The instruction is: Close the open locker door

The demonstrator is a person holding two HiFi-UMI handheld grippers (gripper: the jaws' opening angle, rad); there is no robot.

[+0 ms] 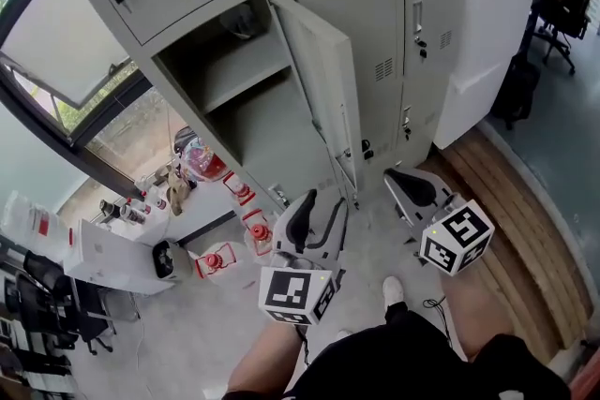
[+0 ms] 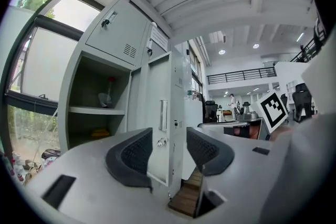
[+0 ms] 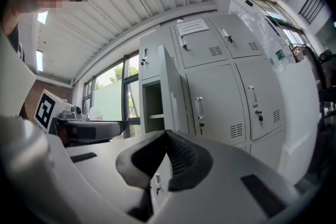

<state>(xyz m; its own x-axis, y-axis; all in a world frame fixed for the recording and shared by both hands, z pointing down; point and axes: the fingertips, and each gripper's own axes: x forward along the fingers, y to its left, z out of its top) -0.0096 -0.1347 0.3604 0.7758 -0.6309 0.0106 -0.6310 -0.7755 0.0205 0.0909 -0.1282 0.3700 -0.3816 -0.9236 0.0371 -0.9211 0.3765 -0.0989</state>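
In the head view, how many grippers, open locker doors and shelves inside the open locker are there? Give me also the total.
grippers: 2 (left gripper, right gripper)
open locker door: 1
shelf inside that locker: 1
total: 4

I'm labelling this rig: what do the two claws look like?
Both the left claw and right claw have pale grey bodies with dark, textured, curved pads. Each carries a white cube printed with black square markers. The person wears dark clothing.
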